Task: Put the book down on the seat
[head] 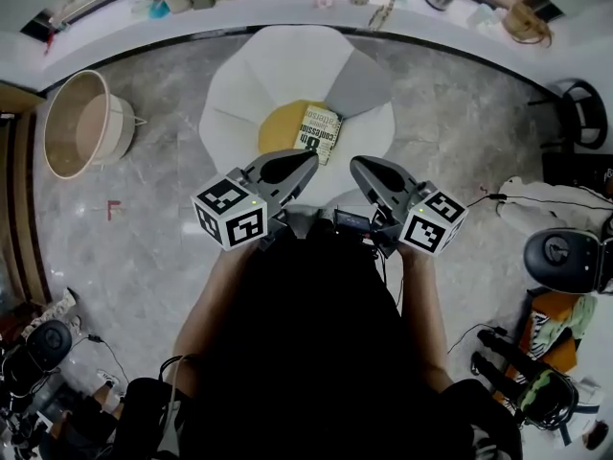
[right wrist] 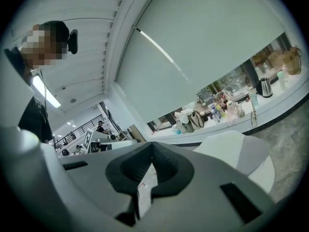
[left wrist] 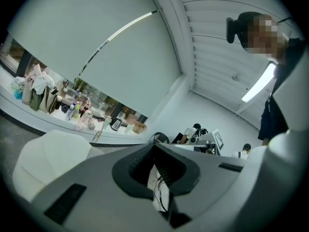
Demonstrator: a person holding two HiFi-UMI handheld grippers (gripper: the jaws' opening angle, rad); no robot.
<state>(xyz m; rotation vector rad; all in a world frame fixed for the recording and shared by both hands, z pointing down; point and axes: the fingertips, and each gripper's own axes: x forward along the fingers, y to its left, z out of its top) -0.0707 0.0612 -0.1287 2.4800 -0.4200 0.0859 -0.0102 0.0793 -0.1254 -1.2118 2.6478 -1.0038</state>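
Observation:
The book [head: 319, 132], with a pale green printed cover, lies flat on the yellow seat cushion [head: 280, 127] of a white petal-shaped chair [head: 244, 84]. Neither gripper touches it. My left gripper [head: 306, 158] is held close to my body, just short of the chair's front edge, jaws shut with nothing between them. Beside it, my right gripper [head: 356, 166] is likewise shut and empty. In the left gripper view the left gripper [left wrist: 154, 147] points upward at the wall and ceiling, with the chair [left wrist: 48, 153] low at the left. The right gripper [right wrist: 152, 146] also points up, the chair [right wrist: 236, 149] at its right.
A round beige basket [head: 81, 123] stands on the floor at the left. A curved counter [head: 115, 27] with bags and bottles runs behind the chair. A black stool [head: 579, 113], cables and equipment [head: 560, 257] crowd the floor at the right.

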